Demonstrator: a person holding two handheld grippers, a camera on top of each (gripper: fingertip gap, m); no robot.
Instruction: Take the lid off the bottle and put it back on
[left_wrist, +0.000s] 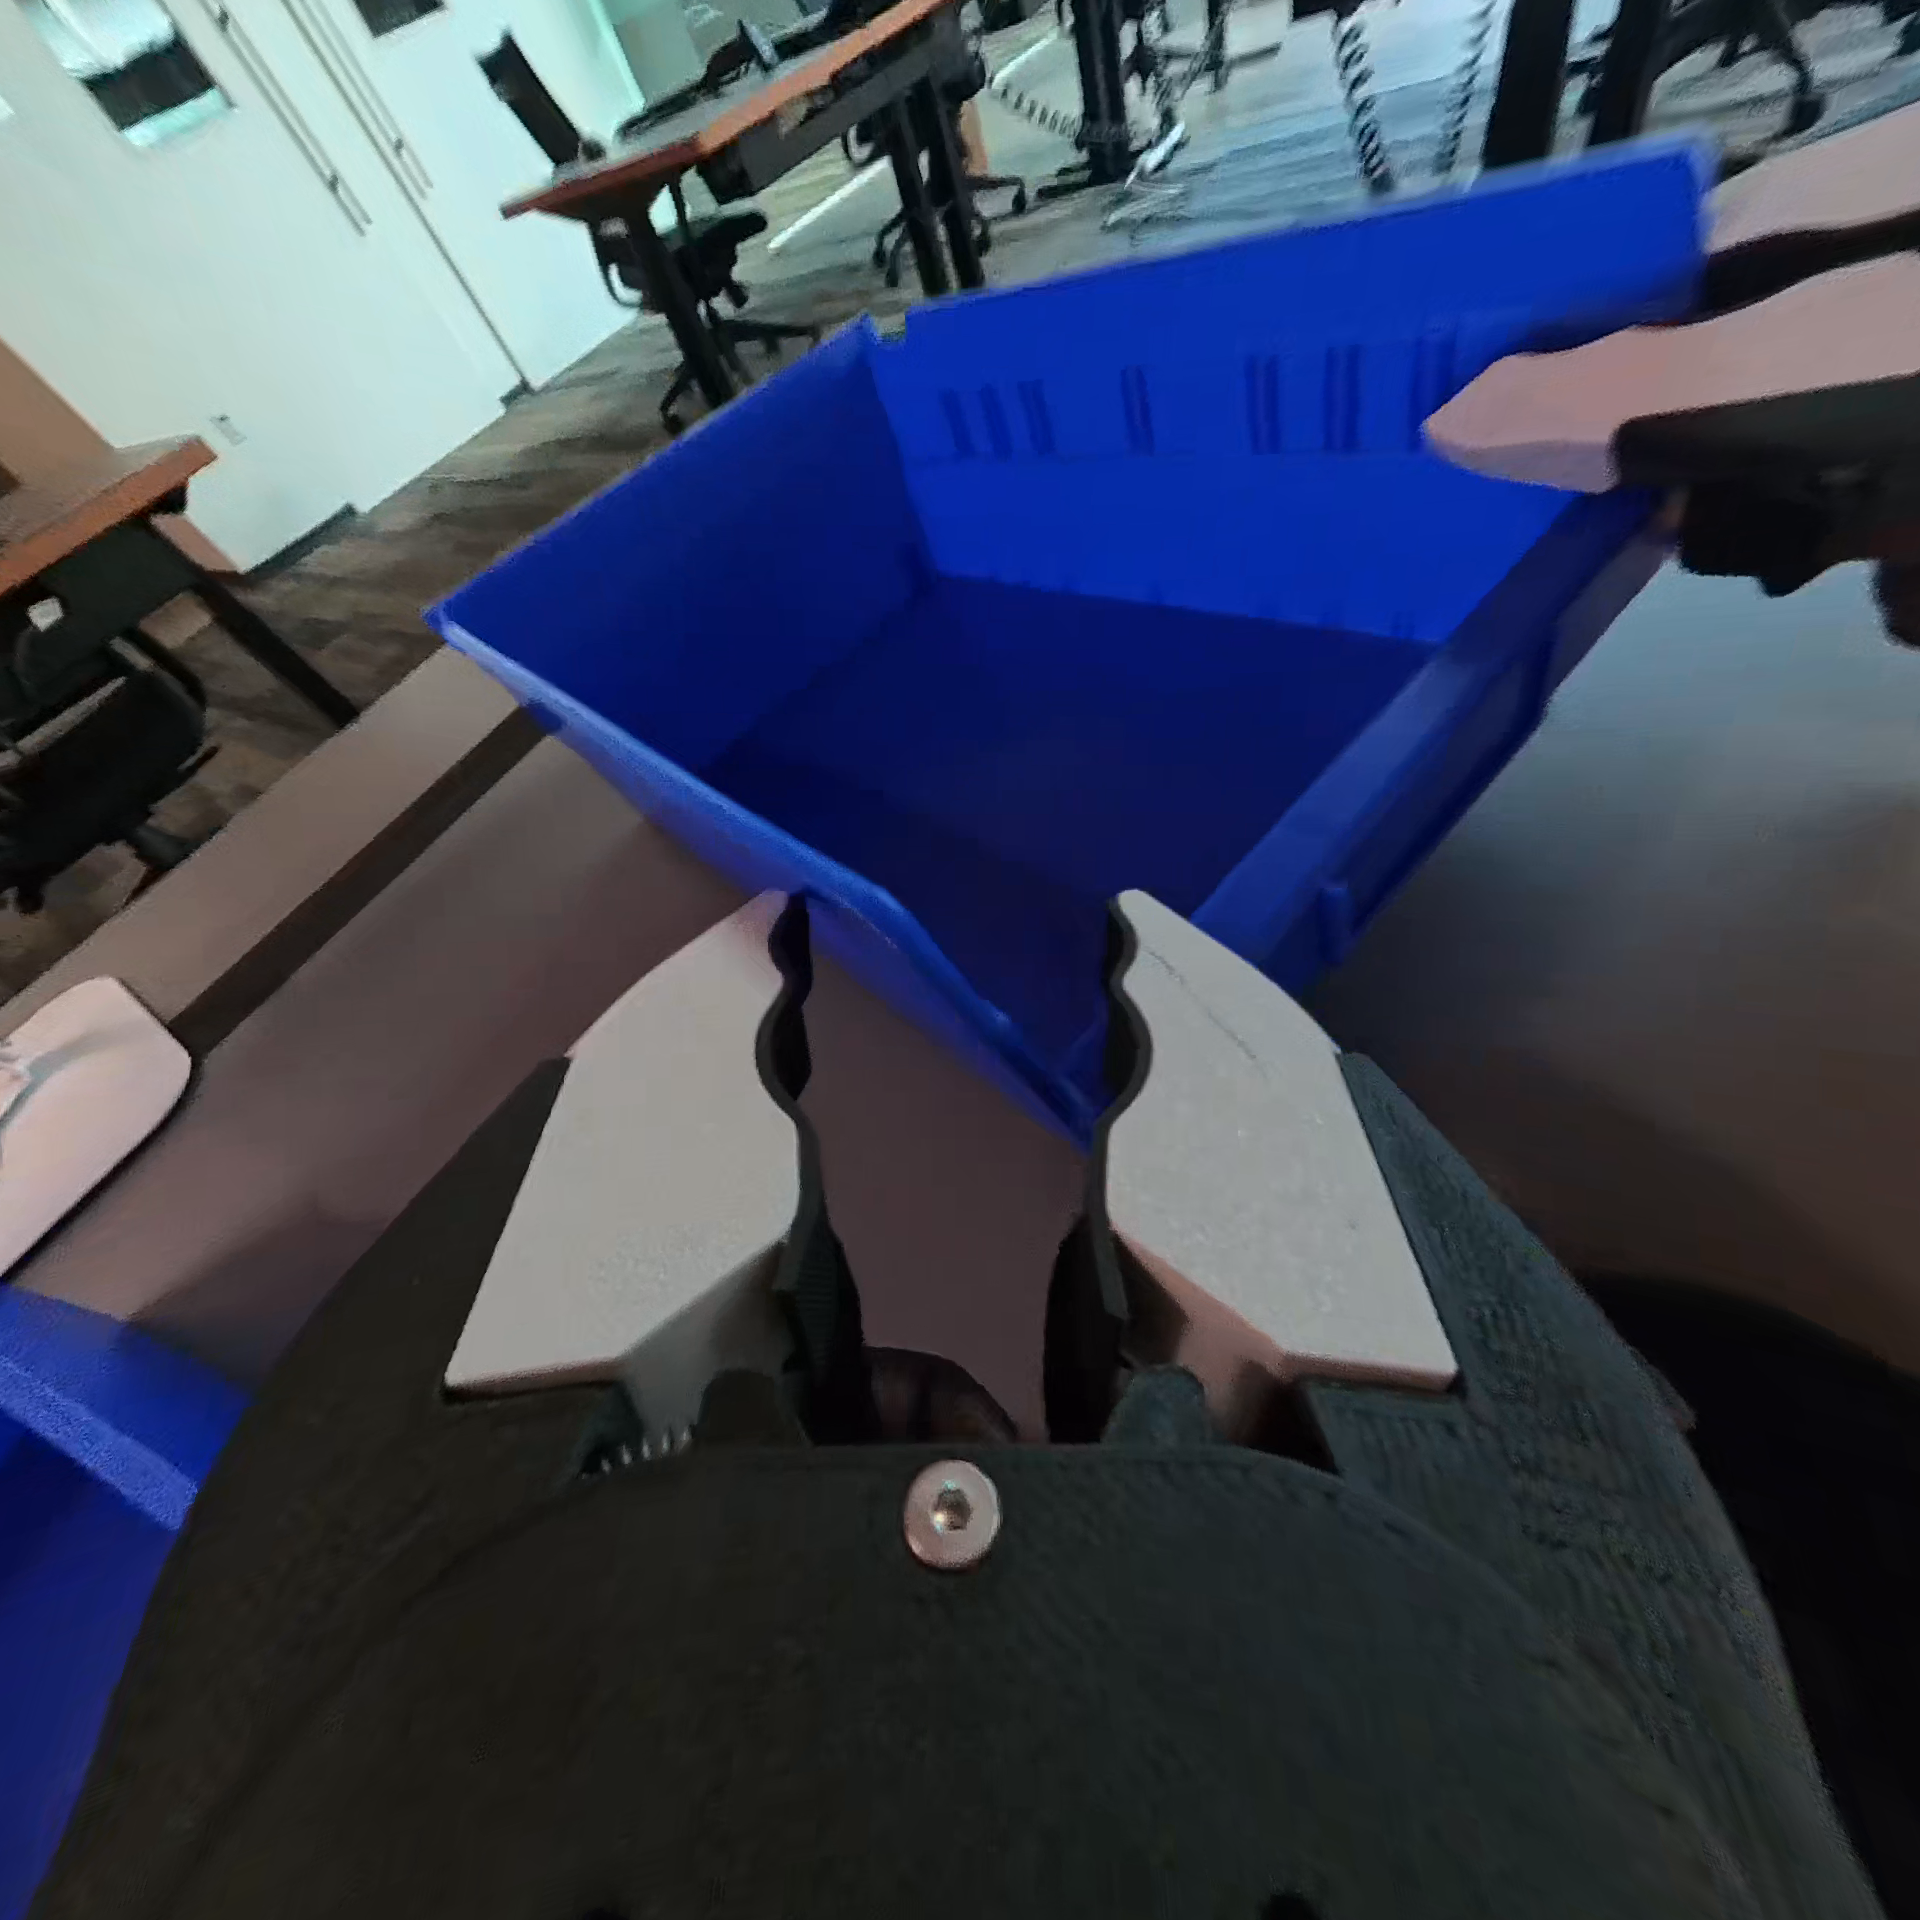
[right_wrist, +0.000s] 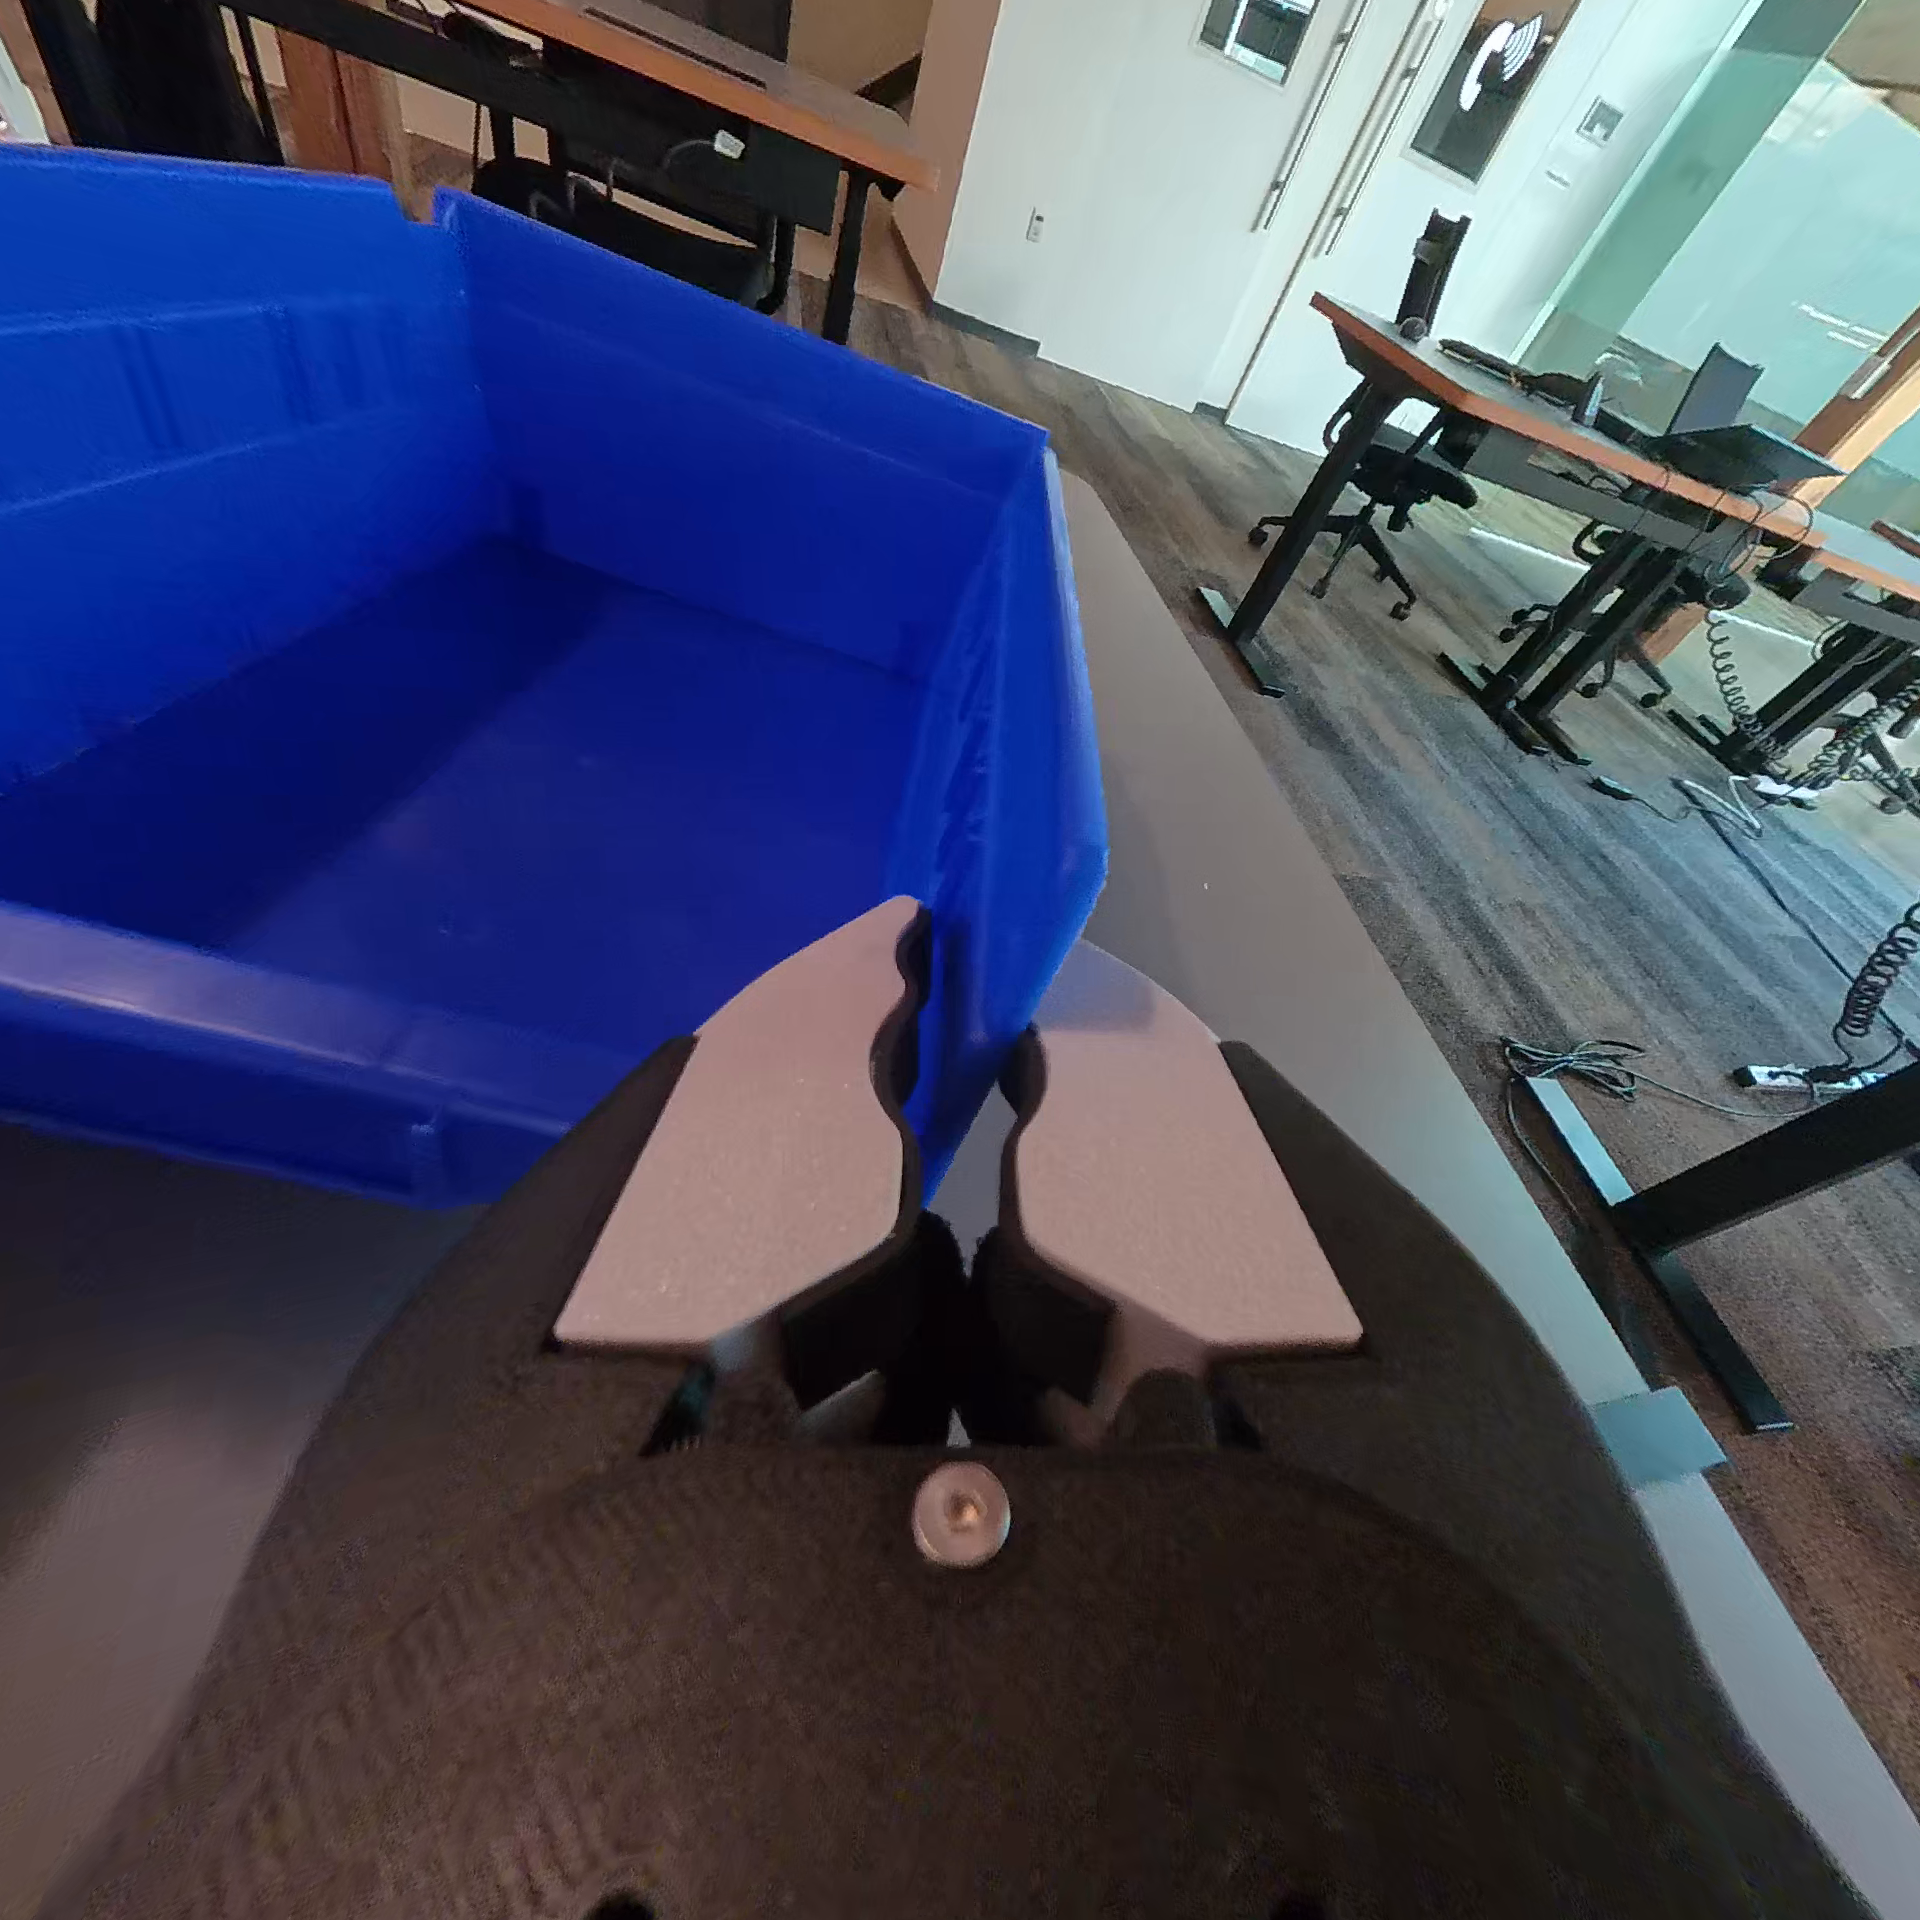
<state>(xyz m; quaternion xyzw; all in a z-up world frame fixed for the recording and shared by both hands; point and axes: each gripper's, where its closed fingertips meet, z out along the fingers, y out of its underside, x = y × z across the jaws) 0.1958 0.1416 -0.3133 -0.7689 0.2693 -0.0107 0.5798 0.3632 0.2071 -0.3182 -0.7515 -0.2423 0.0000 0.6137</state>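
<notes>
No bottle or lid shows in either view. An empty blue plastic bin sits tilted on the dark table. My left gripper is open, with the bin's near corner wall between its fingers. My right gripper is shut on the bin's side wall at its near right corner. In the left wrist view one of the right gripper's fingers shows at the bin's far right wall. The bin's inside is bare.
A second blue bin shows at the lower left of the left wrist view, with a pale flat object beside it. The table's edge runs along the right. Office desks and chairs stand on the floor beyond. The gap from one gripper's tips to the other's is roughly 20 cm.
</notes>
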